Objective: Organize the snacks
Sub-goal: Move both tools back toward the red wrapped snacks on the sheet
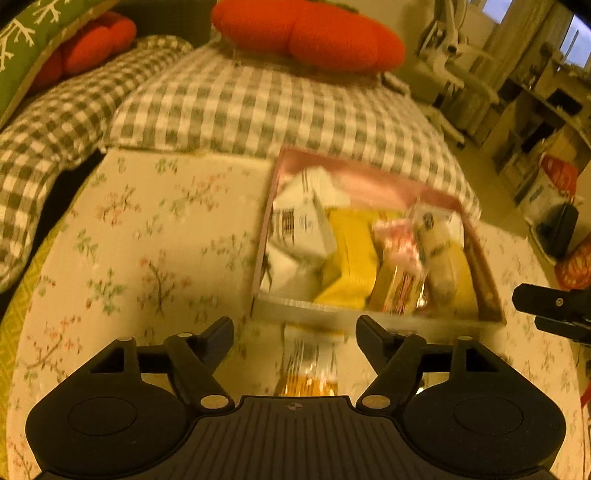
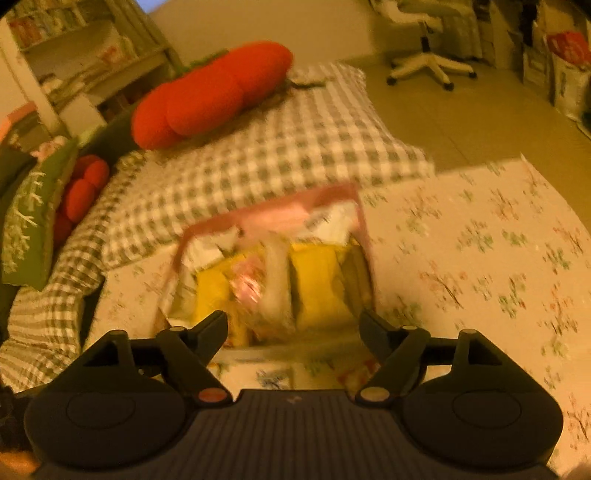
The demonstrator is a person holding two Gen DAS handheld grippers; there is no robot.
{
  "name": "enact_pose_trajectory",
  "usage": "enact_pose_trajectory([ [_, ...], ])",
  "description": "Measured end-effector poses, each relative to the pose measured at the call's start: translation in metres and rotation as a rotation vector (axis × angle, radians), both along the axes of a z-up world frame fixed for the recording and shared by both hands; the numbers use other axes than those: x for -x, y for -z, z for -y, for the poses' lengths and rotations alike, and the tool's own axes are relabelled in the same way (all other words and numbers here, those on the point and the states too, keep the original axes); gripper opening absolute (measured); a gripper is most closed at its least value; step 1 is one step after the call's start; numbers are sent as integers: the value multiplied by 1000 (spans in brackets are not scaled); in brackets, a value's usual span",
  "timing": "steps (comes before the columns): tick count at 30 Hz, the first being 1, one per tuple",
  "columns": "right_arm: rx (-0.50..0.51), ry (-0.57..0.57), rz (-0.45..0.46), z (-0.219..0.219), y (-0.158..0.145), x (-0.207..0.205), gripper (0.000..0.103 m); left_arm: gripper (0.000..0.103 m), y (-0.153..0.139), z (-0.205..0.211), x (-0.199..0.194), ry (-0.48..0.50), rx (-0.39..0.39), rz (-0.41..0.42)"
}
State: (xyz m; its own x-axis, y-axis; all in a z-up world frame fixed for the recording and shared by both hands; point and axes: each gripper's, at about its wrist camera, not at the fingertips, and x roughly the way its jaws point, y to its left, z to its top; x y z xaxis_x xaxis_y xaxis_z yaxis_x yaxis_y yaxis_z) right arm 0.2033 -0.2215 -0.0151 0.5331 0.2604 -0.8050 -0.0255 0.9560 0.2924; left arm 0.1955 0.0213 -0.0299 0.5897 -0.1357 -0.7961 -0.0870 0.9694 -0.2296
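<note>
A pink box point(image 1: 369, 177) full of snack packets sits on the floral table point(image 1: 166, 240); inside are white packets point(image 1: 299, 221), a yellow packet point(image 1: 351, 258) and a clear pink-printed packet point(image 1: 400, 254). My left gripper point(image 1: 295, 328) is open, just short of the box's near wall. A clear orange-and-white packet point(image 1: 310, 362) lies on the table between its fingers. My right gripper point(image 2: 293, 328) is open and empty above the near end of the same box point(image 2: 332, 194). Small packets point(image 2: 273, 378) lie on the table under it. The right gripper also shows at the left wrist view's right edge point(image 1: 554, 310).
A grey checked quilt point(image 1: 258, 103) with red cushions point(image 1: 306, 33) lies behind the table. A green cushion point(image 2: 33, 206) is at the left. An office chair point(image 2: 428, 62), shelves and bags stand on the floor at the right.
</note>
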Motion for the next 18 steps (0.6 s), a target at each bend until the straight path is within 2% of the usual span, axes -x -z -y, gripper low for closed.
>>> enact_pose_trajectory([
  [4, 15, -14, -166, -2, 14, 1, 81, 86, 0, 3, 10, 15, 17, -44],
  [7, 24, -81, -240, -11, 21, 9, 85, 88, -3, 8, 20, 25, 8, -51],
  [11, 75, -122, -237, -21, 17, 18, 86, 89, -6, 18, 31, 49, 4, -57],
  [15, 109, -98, -208, -13, 7, 24, 89, 89, -6, 32, 42, 78, 32, -60],
  [18, 151, -81, -195, -3, 7, 26, 89, 89, 0, 44, 50, 64, 52, -78],
])
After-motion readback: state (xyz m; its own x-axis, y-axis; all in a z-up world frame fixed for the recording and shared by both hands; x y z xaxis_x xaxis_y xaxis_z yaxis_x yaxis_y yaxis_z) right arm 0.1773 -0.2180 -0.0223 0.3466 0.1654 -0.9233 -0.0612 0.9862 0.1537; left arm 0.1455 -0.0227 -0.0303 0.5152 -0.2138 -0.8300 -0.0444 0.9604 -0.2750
